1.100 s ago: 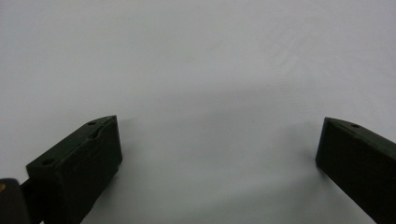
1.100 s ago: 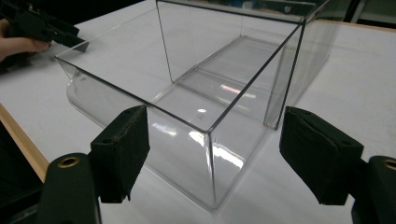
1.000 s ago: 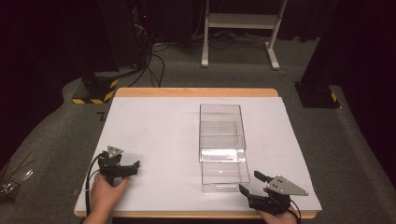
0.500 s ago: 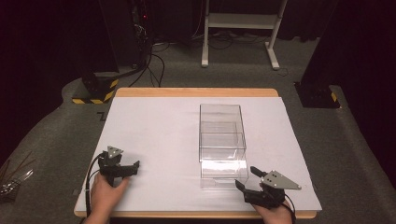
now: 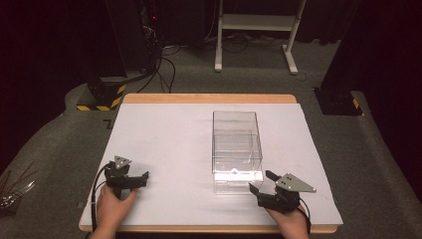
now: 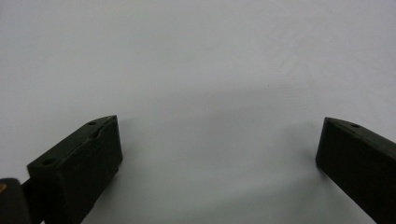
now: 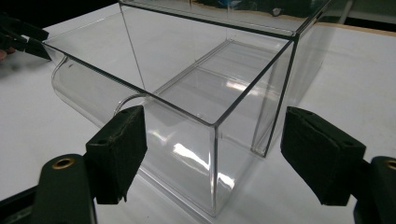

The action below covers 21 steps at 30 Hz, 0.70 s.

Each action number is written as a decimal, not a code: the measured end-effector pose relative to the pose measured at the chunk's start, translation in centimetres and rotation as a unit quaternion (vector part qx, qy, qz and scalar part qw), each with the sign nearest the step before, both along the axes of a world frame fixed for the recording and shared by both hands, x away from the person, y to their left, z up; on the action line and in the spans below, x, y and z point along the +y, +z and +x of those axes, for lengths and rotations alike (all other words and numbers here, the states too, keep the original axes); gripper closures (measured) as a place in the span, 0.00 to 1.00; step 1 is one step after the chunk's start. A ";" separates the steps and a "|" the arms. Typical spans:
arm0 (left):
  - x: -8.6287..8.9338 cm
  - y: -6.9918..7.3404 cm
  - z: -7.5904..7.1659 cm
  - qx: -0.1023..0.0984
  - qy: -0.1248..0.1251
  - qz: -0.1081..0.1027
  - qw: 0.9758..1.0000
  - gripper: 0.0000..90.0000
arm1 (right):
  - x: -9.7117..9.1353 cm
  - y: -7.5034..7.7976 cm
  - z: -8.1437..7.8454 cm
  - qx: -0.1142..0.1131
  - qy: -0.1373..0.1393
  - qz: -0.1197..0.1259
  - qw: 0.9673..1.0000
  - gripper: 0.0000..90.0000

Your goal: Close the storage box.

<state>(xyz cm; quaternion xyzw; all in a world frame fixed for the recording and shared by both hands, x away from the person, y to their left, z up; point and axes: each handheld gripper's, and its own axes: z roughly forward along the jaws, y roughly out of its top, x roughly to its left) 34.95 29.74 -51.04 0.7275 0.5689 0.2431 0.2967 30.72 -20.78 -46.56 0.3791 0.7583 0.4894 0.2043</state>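
A clear plastic box (image 5: pixel 234 132) stands right of centre on the white table top (image 5: pixel 169 139). Its clear drawer (image 5: pixel 238 179) sticks out toward the near edge. My right gripper (image 5: pixel 261 181) is open at the drawer's near right corner. In the right gripper view the gripper (image 7: pixel 215 154) has its jaws on either side of the drawer (image 7: pixel 177 140) corner, not touching it. My left gripper (image 5: pixel 143 179) rests at the near left, well apart from the box. In its own view the left gripper (image 6: pixel 219 154) is open over bare white surface.
A wooden table edge (image 5: pixel 209 98) frames the white top. On the floor behind stand a white frame (image 5: pixel 254 30) and black posts with yellow-striped bases (image 5: pixel 102 99). Cables trail at back left. The other gripper (image 7: pixel 23 39) shows far off in the right gripper view.
My right gripper has moved forward and left to the drawer's near right corner. The drawer looks pushed in a little. The left gripper has not moved.
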 end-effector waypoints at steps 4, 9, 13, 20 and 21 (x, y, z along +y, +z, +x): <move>0.0 0.0 0.0 0.000 0.000 0.000 1.000 0.01 | 0.1 0.0 0.7 0.001 -0.004 -0.003 1.000 0.25; 0.0 0.0 0.0 0.000 0.000 0.000 1.000 0.01 | 0.2 0.1 1.5 0.003 -0.007 -0.008 1.000 0.24; 0.0 0.0 0.0 0.001 0.000 -0.001 1.000 0.01 | 0.4 0.2 2.3 0.004 -0.010 -0.011 1.000 0.24; 0.0 0.0 0.0 0.001 0.000 -0.001 1.000 0.01 | 0.7 -0.1 3.8 0.006 -0.020 -0.012 1.000 0.23; 0.0 0.0 0.0 0.001 0.000 -0.001 1.000 0.01 | 0.7 -0.1 3.8 0.006 -0.020 -0.012 1.000 0.23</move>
